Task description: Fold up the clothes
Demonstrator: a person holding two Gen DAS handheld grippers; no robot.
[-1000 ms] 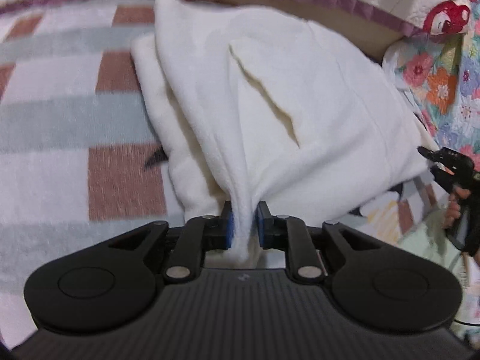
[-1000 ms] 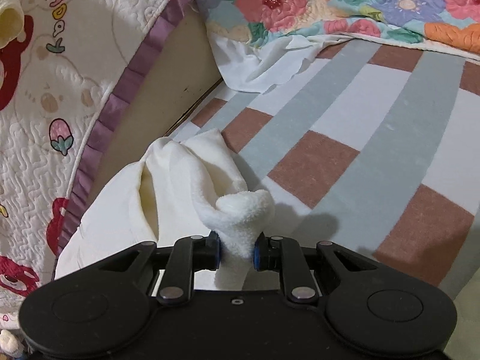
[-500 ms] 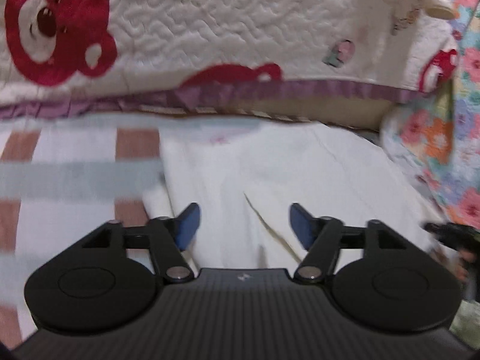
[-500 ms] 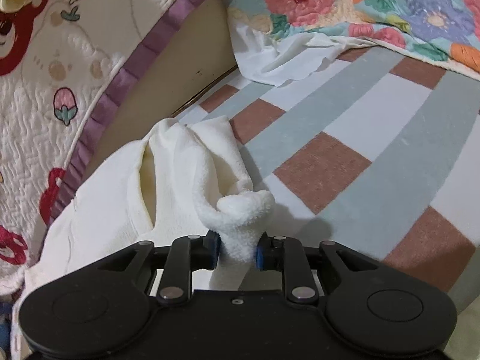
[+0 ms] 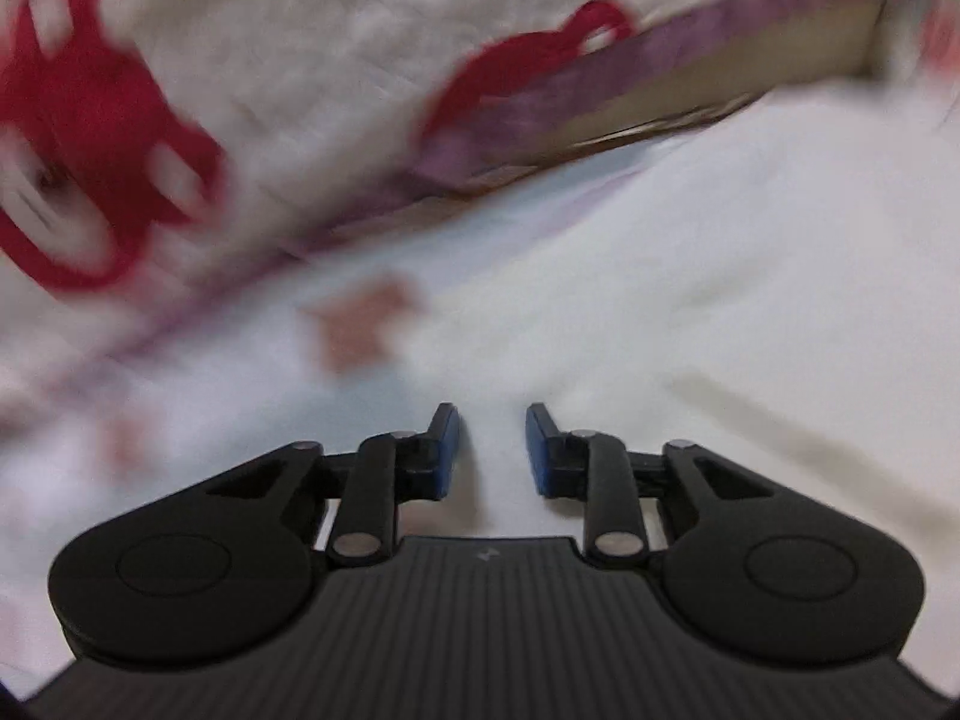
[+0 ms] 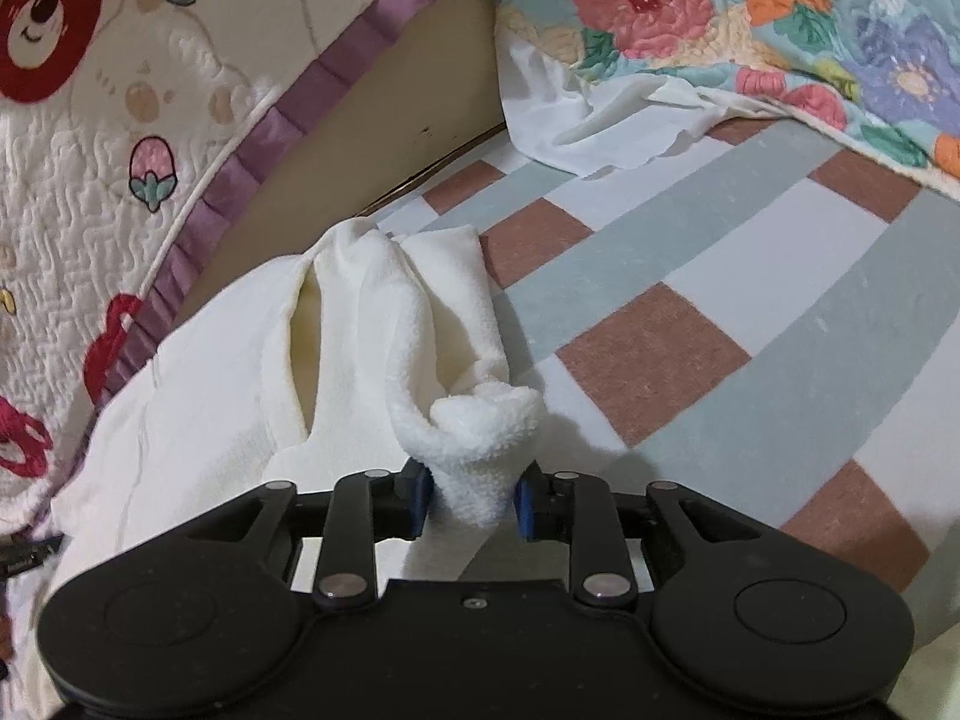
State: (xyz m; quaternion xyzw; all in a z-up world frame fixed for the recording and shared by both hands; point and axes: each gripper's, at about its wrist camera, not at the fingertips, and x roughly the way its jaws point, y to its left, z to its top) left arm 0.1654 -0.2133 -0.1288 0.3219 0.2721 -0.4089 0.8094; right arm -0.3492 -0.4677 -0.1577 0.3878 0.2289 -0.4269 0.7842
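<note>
A cream-white fleece garment point(image 6: 198, 420) lies on the checked bed cover point(image 6: 720, 276), beside the quilted bear blanket. A bunched, rolled end of the garment point(image 6: 480, 420) sticks up between the blue pads of my right gripper point(image 6: 473, 483); the pads still touch it while the jaws are opening. In the blurred left wrist view, the garment point(image 5: 720, 276) fills the right half. My left gripper point(image 5: 492, 426) hovers over the garment's left edge, its jaws closing with a clear gap. White cloth shows behind that gap, but the pads press on nothing.
A white quilt with red bears and a purple border point(image 6: 120, 120) rises along the left, over a beige bed frame point(image 6: 414, 96). A flowered quilt point(image 6: 750, 18) and a thin white sheet point(image 6: 600, 120) lie at the far right. The checked cover stretches right of the garment.
My left gripper let go of the garment's fold, opened wide, swung left toward the bear quilt and has narrowed again. The right gripper stayed in place, its jaws widening slightly around the bunched end.
</note>
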